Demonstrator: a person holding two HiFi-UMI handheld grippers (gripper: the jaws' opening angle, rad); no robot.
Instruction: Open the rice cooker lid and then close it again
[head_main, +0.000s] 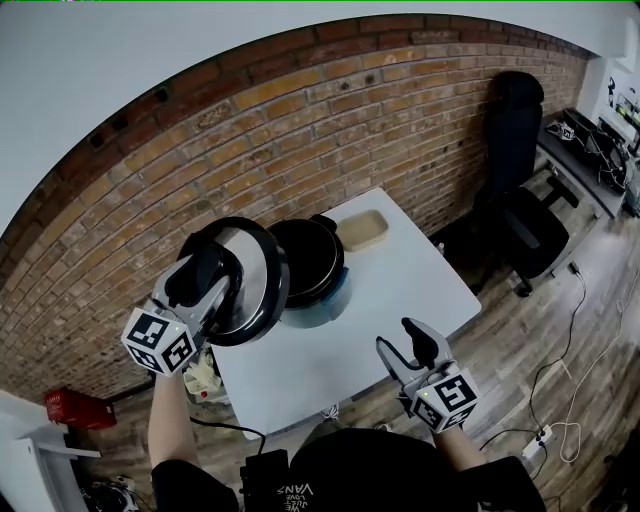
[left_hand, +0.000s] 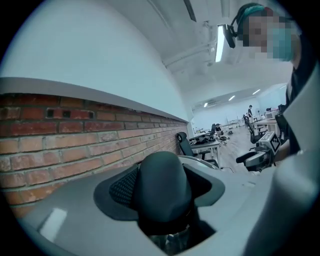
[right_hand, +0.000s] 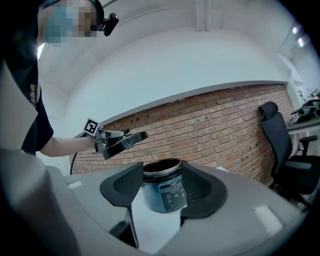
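Now lid (head_main: 255, 268) tilted beside cooker (head_main: 318, 292) — left gripper (head_main: 200, 275) jaws clamp knob (left_hand: 162, 187); right gripper (head_main: 410, 345) released.

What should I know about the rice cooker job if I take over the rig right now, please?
Left gripper: shut on the lid, holding it in the air beside the rice cooker.
Right gripper: open and empty, above the near edge of the table.
Done: the lid is off.
Left to do: put the lid back on.

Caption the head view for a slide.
Left hand-held gripper holds lid clear of open cooker; right hand-held gripper open.
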